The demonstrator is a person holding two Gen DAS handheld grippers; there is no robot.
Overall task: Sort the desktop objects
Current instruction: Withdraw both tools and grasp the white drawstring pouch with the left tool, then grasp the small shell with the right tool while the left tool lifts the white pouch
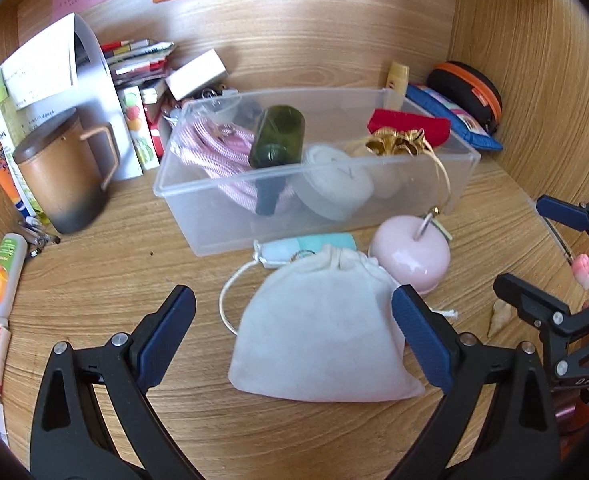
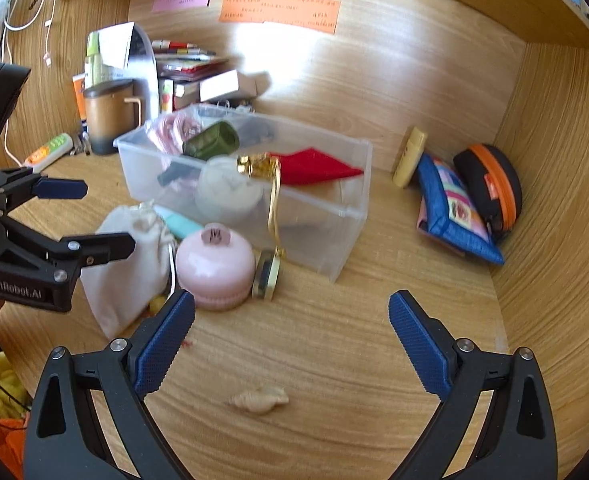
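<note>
A clear plastic bin (image 1: 214, 216) (image 2: 334, 236) on the wooden desk holds a green bottle (image 1: 278, 136), a pink cord, a white round case, gold trinkets and a red cloth (image 1: 414, 128). In front of it lie a white drawstring pouch (image 1: 322, 332) (image 2: 130, 264), a pink round case (image 1: 410, 256) (image 2: 214, 268) and a teal tube (image 1: 314, 244). My left gripper (image 1: 294, 336) is open, its fingers either side of the pouch. My right gripper (image 2: 290, 348) is open and empty above bare desk, with a small seashell (image 2: 260, 400) just below it.
A brown lidded mug (image 1: 62, 176), boxes and booklets crowd the back left. A blue pouch (image 2: 454, 216), an orange-trimmed black case (image 2: 490, 184) and a yellow tube (image 2: 408, 156) lie at the back right. Wooden walls enclose the desk on three sides.
</note>
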